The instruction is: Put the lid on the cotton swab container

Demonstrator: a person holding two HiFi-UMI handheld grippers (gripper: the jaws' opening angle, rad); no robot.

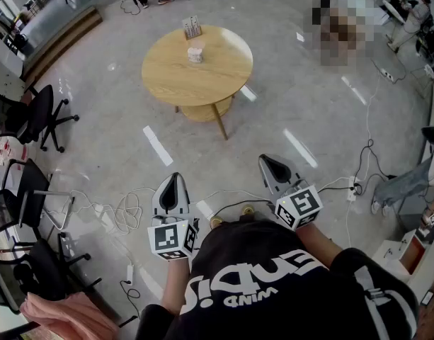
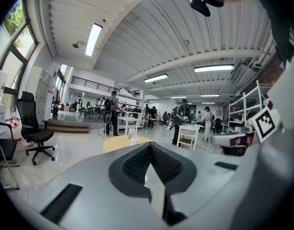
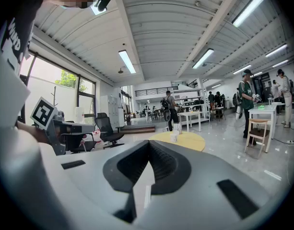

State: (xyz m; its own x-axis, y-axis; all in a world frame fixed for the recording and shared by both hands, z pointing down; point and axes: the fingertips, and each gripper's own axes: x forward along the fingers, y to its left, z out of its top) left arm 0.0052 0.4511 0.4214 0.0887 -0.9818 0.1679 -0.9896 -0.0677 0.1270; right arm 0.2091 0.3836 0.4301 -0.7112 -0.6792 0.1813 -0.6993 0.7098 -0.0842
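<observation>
A small pale cotton swab container stands on the round wooden table far ahead of me, with a small upright stand just behind it. I cannot make out the lid at this distance. My left gripper and right gripper are held close to my chest, well short of the table, both shut and empty. In the left gripper view the left gripper points at the yellow table. In the right gripper view the right gripper points at the table and the container.
Black office chairs stand at the left. Cables and a power strip lie on the floor in front of my feet. White floor marks lie between me and the table. People stand at white tables in the distance.
</observation>
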